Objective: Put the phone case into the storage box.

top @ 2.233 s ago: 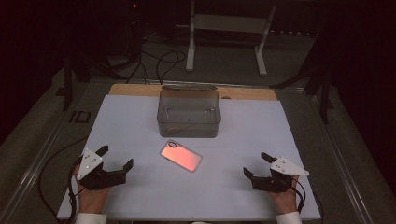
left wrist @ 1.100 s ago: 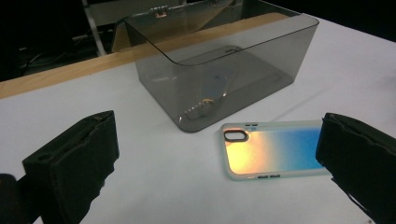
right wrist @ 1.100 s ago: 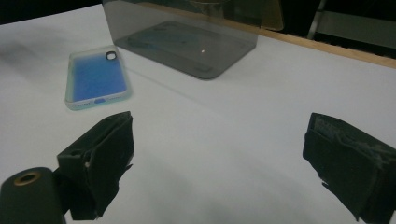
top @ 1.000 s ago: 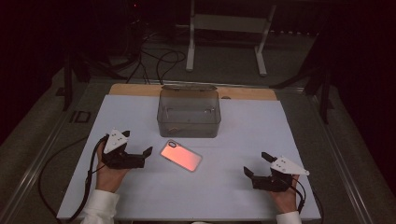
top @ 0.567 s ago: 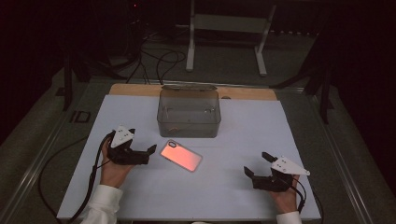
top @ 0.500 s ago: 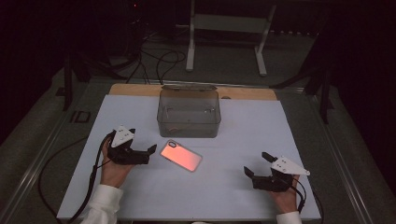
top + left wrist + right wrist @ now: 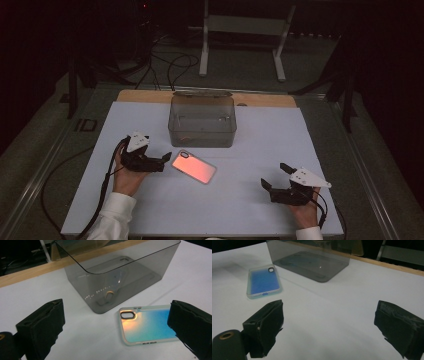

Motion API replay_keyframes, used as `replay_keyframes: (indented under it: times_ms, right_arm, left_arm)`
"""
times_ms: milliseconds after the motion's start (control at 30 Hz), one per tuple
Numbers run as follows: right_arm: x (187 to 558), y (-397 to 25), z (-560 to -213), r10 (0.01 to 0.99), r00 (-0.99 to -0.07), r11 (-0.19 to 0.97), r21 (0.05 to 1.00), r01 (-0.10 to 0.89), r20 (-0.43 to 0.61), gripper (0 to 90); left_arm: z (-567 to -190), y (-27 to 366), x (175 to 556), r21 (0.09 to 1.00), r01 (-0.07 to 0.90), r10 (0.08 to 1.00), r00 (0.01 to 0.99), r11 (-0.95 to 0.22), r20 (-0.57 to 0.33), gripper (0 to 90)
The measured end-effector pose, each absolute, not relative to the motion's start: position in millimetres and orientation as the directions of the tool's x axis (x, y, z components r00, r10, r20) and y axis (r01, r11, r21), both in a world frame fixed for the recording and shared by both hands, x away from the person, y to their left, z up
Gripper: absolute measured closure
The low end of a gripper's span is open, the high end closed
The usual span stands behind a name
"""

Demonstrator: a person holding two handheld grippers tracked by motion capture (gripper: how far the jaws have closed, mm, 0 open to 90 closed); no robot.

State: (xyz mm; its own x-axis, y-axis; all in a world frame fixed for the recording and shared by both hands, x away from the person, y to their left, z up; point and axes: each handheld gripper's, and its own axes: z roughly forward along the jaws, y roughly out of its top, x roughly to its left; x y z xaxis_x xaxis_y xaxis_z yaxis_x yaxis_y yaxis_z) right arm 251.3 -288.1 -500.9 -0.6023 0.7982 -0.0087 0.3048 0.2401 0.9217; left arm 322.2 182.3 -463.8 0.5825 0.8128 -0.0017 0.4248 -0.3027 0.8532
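A phone case (image 7: 194,167) with a pink-orange sheen lies flat on the white table top, camera hole toward the back left. My left gripper (image 7: 164,162) is open right at the case's left end. In the left gripper view the case (image 7: 147,325) lies between the spread jaws, closer to the right one, and nothing is gripped. My right gripper (image 7: 275,176) rests open near the front right, well apart from the case. In the right gripper view the case (image 7: 263,281) looks blue and lies far to the left.
A clear grey box (image 7: 202,120) stands open-topped just behind the case, near the table's back edge. Behind it runs a wooden strip (image 7: 145,96). A cable (image 7: 102,185) trails from the left gripper toward the front. Bare white surface (image 7: 260,145) stretches between the two grippers.
My left gripper has moved from the front left corner forward and to the right, up to the case's left end. The right gripper and the case have stayed put.
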Motion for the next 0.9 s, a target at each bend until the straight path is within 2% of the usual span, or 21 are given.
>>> replay_keyframes:
  times_ms: [900]
  right_arm:
    - [252,-287,-501,0.795,-0.607,0.249,0.918,0.308,-0.012,8.8]
  left_arm:
    - [-477,168,341,0.810,0.480,0.812,0.583,-0.338,-0.007,1.5]
